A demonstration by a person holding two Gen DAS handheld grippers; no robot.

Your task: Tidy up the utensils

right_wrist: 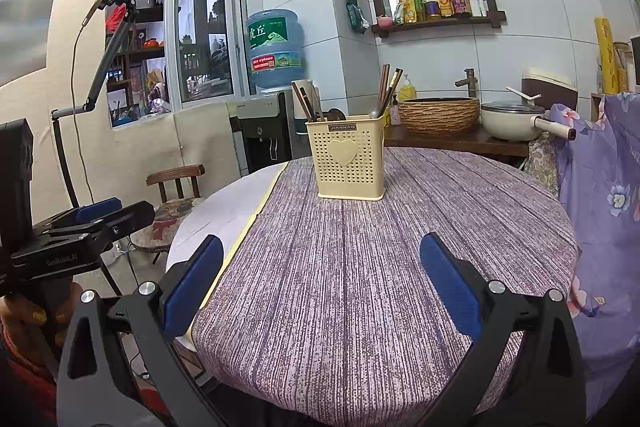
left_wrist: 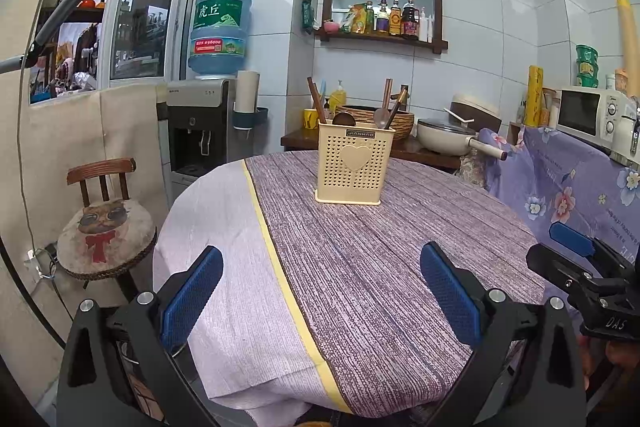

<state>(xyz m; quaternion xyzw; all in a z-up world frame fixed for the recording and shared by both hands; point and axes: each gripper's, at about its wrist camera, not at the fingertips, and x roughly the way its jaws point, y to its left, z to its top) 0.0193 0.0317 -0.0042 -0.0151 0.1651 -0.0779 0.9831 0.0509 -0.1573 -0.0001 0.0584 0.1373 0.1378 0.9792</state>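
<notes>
Nearest the lens in each wrist view are the blue-padded fingers themselves: the left gripper (left_wrist: 322, 291) and the right gripper (right_wrist: 322, 291) both have their 2 fingers spread wide apart, with nothing between them but tablecloth.

Beyond the fingertips stretches the round table (left_wrist: 360, 267), bare under its purple striped cloth and a paler cloth edged in yellow on its left part. No loose utensil shows anywhere on it.

Straight ahead of both pairs of fingers, well apart from them on the far part of the table, stands the cream utensil holder (left_wrist: 354, 163), upright, its heart-marked face toward the cameras. In the left view it sits almost centred between the fingers; in the right view (right_wrist: 347, 159) it also lies nearly dead ahead, so neither hand looks clearly nearer.

Inside the holder, chopsticks (right_wrist: 387, 87) and other handles (left_wrist: 316, 99) stand with their long axes near vertical, leaning slightly outward. A spoon bowl (left_wrist: 380, 115) shows at the rim.

Judging from this, any pick means reaching forward and closing on a handle from above or the side, across its upright axis.
</notes>
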